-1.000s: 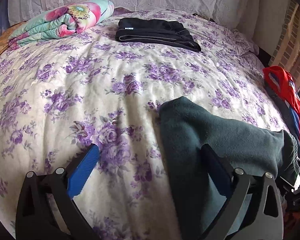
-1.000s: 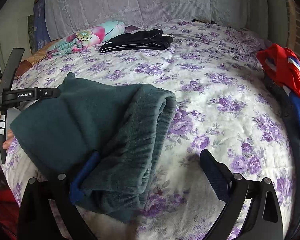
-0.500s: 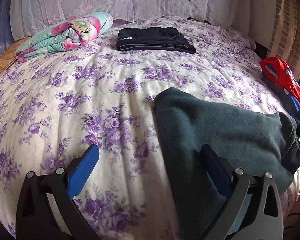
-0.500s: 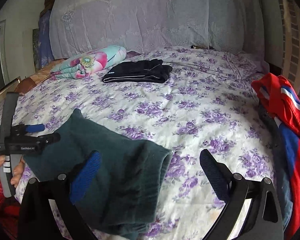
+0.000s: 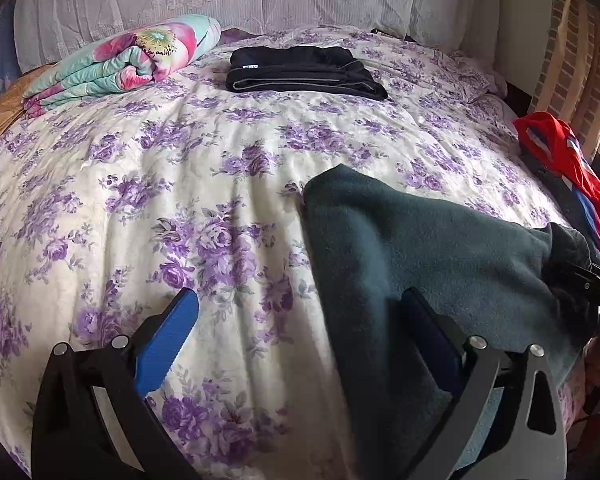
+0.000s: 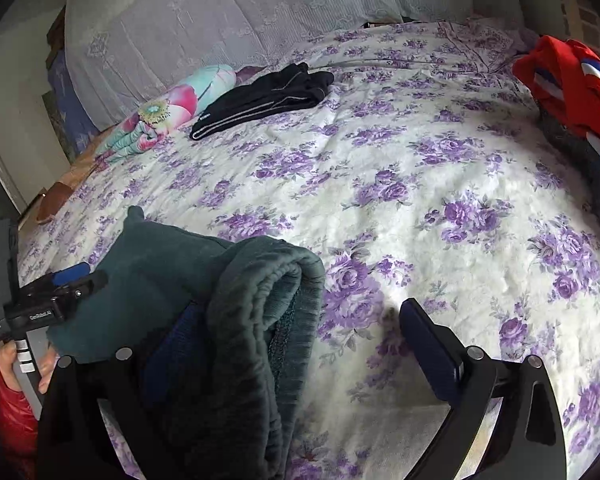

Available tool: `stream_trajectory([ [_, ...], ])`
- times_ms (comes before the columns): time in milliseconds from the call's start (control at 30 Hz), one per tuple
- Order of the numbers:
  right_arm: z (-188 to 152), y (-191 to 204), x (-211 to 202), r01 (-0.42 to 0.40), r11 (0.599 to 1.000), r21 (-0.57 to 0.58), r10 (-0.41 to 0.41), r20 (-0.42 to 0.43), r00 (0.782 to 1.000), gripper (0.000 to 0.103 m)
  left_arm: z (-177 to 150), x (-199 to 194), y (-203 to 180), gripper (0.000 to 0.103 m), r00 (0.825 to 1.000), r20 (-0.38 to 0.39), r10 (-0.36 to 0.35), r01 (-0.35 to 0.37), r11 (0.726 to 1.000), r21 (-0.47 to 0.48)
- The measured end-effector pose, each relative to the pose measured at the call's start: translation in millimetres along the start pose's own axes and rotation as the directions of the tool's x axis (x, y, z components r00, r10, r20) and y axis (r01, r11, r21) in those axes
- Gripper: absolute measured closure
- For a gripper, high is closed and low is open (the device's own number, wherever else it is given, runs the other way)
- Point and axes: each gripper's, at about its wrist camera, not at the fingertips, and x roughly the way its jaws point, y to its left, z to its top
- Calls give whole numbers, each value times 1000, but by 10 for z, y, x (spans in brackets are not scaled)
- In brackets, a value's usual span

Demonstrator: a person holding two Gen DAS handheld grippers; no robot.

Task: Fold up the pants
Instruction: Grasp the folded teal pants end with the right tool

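The left gripper (image 5: 296,340) stands wide open, its right finger resting on the folded green pants (image 5: 420,256), gripping nothing. The right gripper (image 6: 296,336) is also wide open, with the pants' waistband (image 6: 268,300) draped over its left finger. The pants lie at the near edge of the bed (image 5: 180,168). Farther off, at 12 o'clock, folded black pants (image 5: 300,68) lie beside a rolled floral quilt (image 5: 132,64); red clothing (image 6: 572,84) sits at 2 o'clock.
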Motion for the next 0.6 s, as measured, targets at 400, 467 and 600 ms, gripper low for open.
stream_trajectory([
  [400, -72, -71, -13, -105, 993, 53, 107, -29, 994, 3, -55, 0, -216, 4, 989, -46, -144, 148, 982, 116],
  [467, -92, -18, -24, -62, 998, 30, 63, -28, 998, 3, -49, 49, -129, 4, 981, -79, -177, 182, 981, 65],
  [600, -155, 190, 26, 40, 997, -63, -44, -66, 997, 3, -87, 32, -104, 5, 975, -104, -197, 204, 977, 55],
])
